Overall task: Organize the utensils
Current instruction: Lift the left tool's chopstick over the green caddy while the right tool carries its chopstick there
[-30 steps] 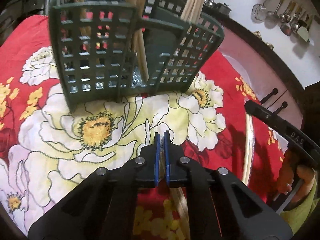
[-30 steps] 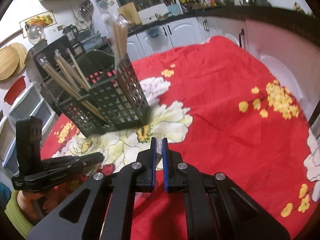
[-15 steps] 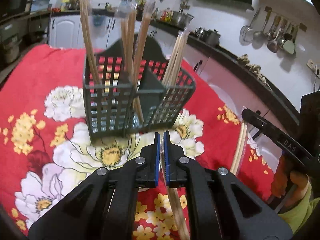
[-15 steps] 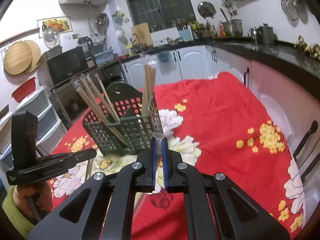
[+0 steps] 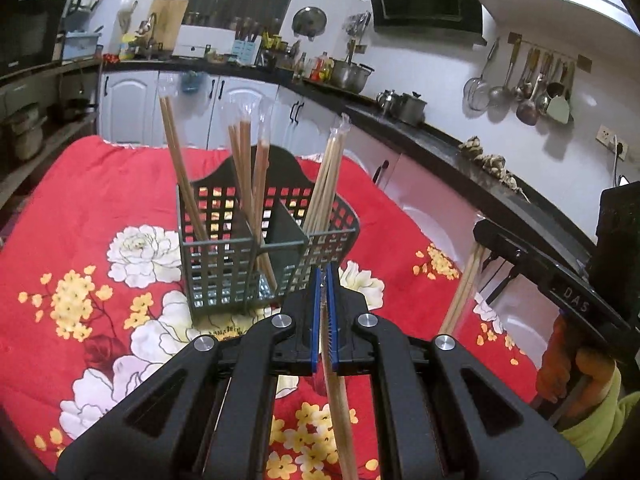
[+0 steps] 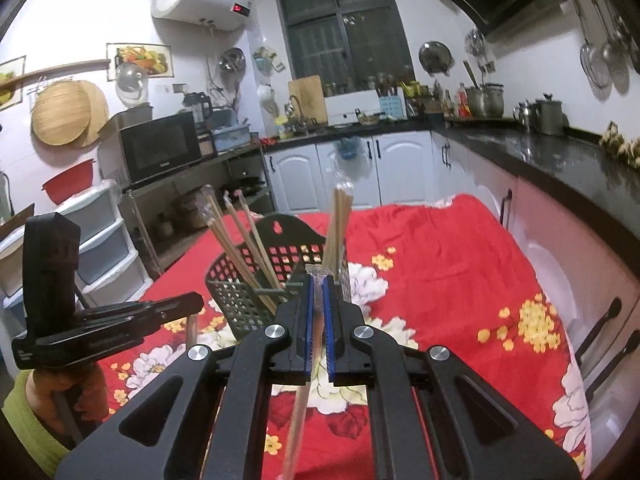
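Both grippers are up over the table, aimed slightly downward across the red floral tablecloth [image 5: 100,200] toward the dark green plastic lattice utensil basket [image 5: 224,264], which stands upright on the cloth just ahead of them.

The left gripper [image 5: 324,280] has its blue-padded jaws pinched tight on a pair of light wooden chopsticks in a clear plastic sleeve [image 5: 340,400]; the sticks run back and down under the tool, with only the tip of the sleeve poking out between the pads.

The right gripper [image 6: 317,280] is clamped the same way on its own sleeved wooden chopsticks [image 6: 298,420], the shaft trailing down toward the camera and the crinkled sleeve end showing at the pad tips.

From the left wrist view, the right-hand tool sits off to the side, carried by a hand in an orange glove [image 5: 560,364] with a yellow-green sleeve, its chopsticks hanging below its jaws. From the right wrist view, the left-hand tool likewise hovers beside the basket.

In the basket, several wrapped chopstick pairs [image 5: 248,176] already stand leaning in its compartments.
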